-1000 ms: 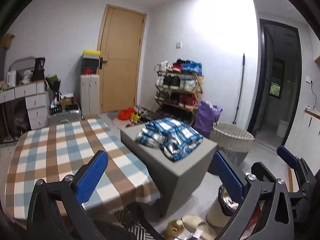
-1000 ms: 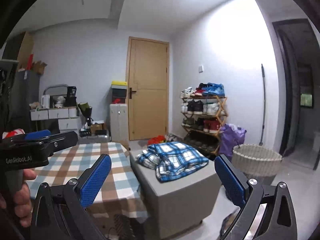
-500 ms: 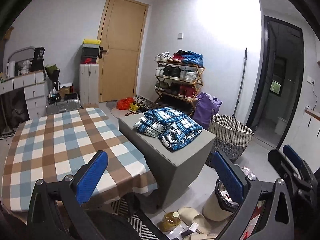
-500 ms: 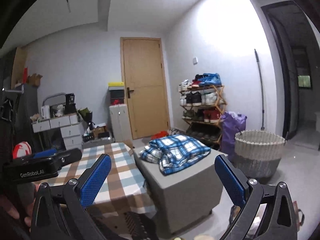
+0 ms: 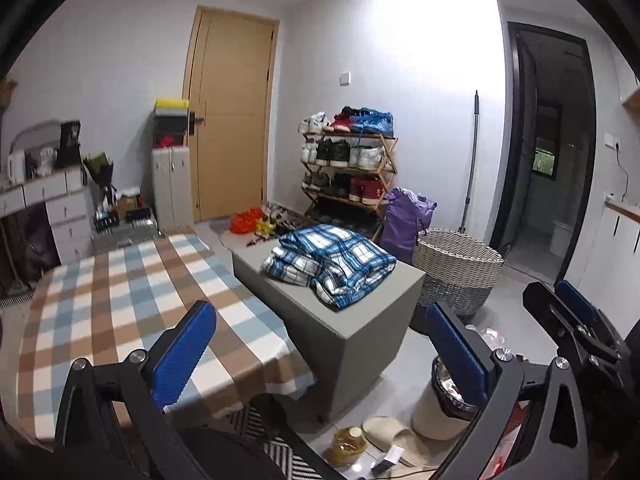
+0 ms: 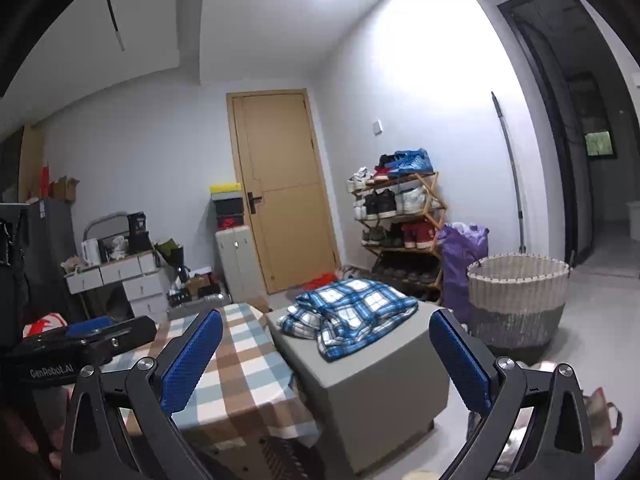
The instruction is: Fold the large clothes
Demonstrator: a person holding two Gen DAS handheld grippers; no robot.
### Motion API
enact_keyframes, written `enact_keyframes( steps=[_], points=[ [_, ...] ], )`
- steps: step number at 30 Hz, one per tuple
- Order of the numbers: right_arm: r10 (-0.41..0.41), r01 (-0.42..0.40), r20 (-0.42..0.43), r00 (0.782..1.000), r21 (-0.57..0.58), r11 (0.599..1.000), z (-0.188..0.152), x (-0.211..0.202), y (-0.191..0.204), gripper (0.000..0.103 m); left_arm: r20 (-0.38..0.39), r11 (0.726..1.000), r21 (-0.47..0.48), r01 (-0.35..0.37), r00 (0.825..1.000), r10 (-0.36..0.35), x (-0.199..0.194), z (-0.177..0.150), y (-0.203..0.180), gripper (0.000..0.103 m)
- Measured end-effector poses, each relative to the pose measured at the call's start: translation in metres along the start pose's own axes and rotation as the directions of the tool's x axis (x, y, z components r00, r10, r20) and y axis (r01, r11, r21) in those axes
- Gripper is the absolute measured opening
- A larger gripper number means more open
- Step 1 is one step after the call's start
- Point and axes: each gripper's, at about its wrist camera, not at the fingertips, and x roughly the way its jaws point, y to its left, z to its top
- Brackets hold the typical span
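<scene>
Your left gripper (image 5: 320,354) and right gripper (image 6: 326,354) gape wide, ribbed blue pads bare, facing the crumpled plaid shirt (image 5: 330,266) on a boxy grey stool (image 5: 356,322).

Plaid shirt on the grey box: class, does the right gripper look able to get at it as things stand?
Probably yes. The right gripper is open and faces the plaid shirt, which lies uncovered on the grey box. Nothing stands between them, though it is not yet close.
</scene>
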Motion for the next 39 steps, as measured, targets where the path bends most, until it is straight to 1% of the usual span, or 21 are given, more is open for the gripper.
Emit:
enact_keyframes(
  steps=[2, 4, 6, 10, 15, 18, 32, 34, 39],
  points=[
    [0.001, -0.001, 0.001, 1.000, -0.004, 1.000, 0.0011, -0.0010, -0.0002, 0.103, 0.002, 1.000, 0.011, 0.002, 1.000, -0.002, -0.0009, -0.0002, -0.0026, 0.102],
    [-0.002, 0.003, 0.004, 1.000, -0.005, 1.000, 0.0019, -0.0026, -0.0009, 0.103, -0.013, 1.000, 0.019, 0.010, 1.000, -0.009, 0.0021, -0.0003, -0.0033, 0.102],
    [-0.005, 0.005, 0.007, 1.000, 0.000, 1.000, 0.0020, -0.0034, -0.0022, 0.103, -0.019, 1.000, 0.011, 0.016, 1.000, -0.015, 0.0043, 0.0007, -0.0019, 0.102],
    [0.004, -0.004, 0.008, 1.000, 0.022, 1.000, 0.0018, -0.0044, -0.0057, 0.103, -0.016, 1.000, -0.003, 0.017, 1.000, -0.017, 0.0039, 0.0020, -0.0003, 0.102],
    [0.008, -0.008, -0.006, 1.000, 0.035, 0.999, -0.0003, -0.0026, -0.0077, 0.103, -0.006, 1.000, 0.017, 0.005, 1.000, -0.005, 0.0012, 0.0014, -0.0050, 0.102],
    [0.015, -0.014, -0.014, 1.000, 0.042, 0.999, -0.0007, -0.0021, -0.0073, 0.103, -0.004, 1.000, 0.016, 0.013, 1.000, -0.013, 0.0009, 0.0012, -0.0053, 0.102],
    [0.031, -0.030, -0.014, 0.999, 0.034, 0.999, 0.0002, -0.0066, -0.0004, 0.103, 0.005, 1.000, 0.012, 0.018, 1.000, -0.018, -0.0013, 0.0009, -0.0054, 0.102],
    [0.032, -0.032, -0.010, 0.999, 0.033, 0.999, -0.0002, -0.0076, 0.0000, 0.103, 0.009, 1.000, 0.013, 0.006, 1.000, -0.006, -0.0014, 0.0003, -0.0056, 0.102],
    [0.035, -0.034, -0.010, 0.999, 0.027, 0.999, -0.0007, -0.0085, -0.0004, 0.103, 0.007, 1.000, 0.005, 0.007, 1.000, -0.007, -0.0016, -0.0007, -0.0048, 0.102]
  ],
)
